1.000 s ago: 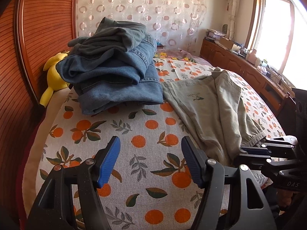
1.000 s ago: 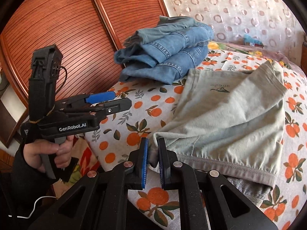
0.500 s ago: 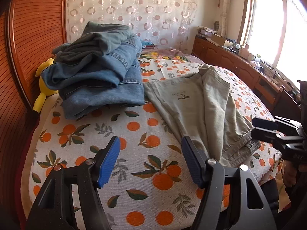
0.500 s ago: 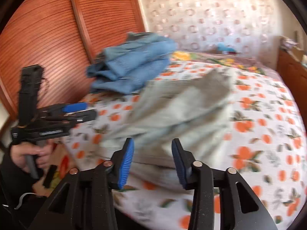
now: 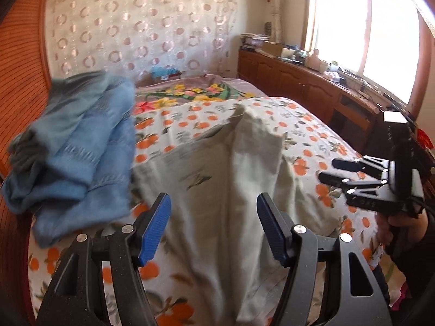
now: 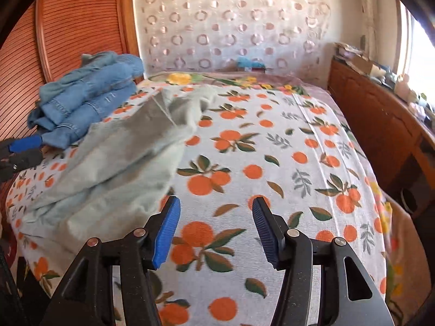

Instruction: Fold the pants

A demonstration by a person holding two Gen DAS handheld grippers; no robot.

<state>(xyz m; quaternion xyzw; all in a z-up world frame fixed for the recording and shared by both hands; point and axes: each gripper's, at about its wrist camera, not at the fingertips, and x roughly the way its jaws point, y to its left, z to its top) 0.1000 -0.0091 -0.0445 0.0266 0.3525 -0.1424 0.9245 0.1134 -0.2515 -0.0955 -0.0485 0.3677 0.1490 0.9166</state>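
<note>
Pale grey-green pants [image 5: 225, 190] lie rumpled on the orange-print bedsheet [image 5: 307, 125]. My left gripper [image 5: 213, 217] hovers open above their near end, with cloth showing below the gap and no pad pressing on it. The pants [image 6: 122, 157] sit left of my right gripper [image 6: 216, 217], whose jaws are opening over bare sheet [image 6: 272, 149] with nothing between them. In the left wrist view the right gripper [image 5: 330, 169] is at the right, held by a hand [image 5: 391, 222]. The left gripper [image 6: 38, 148] shows at the left edge of the right wrist view.
A pile of folded blue jeans [image 5: 81, 149] [image 6: 89, 100] sits at the bed's left, by the slatted wooden door [image 6: 81, 27]. A wooden cabinet [image 5: 312, 89] with clutter runs along the right under the window. A floral blanket [image 5: 190, 95] covers the far end.
The right gripper let go of the pants' hem, opened and swung right over bare sheet. The pants slumped into a looser heap. The left gripper moved right, from bare sheet to above the pants.
</note>
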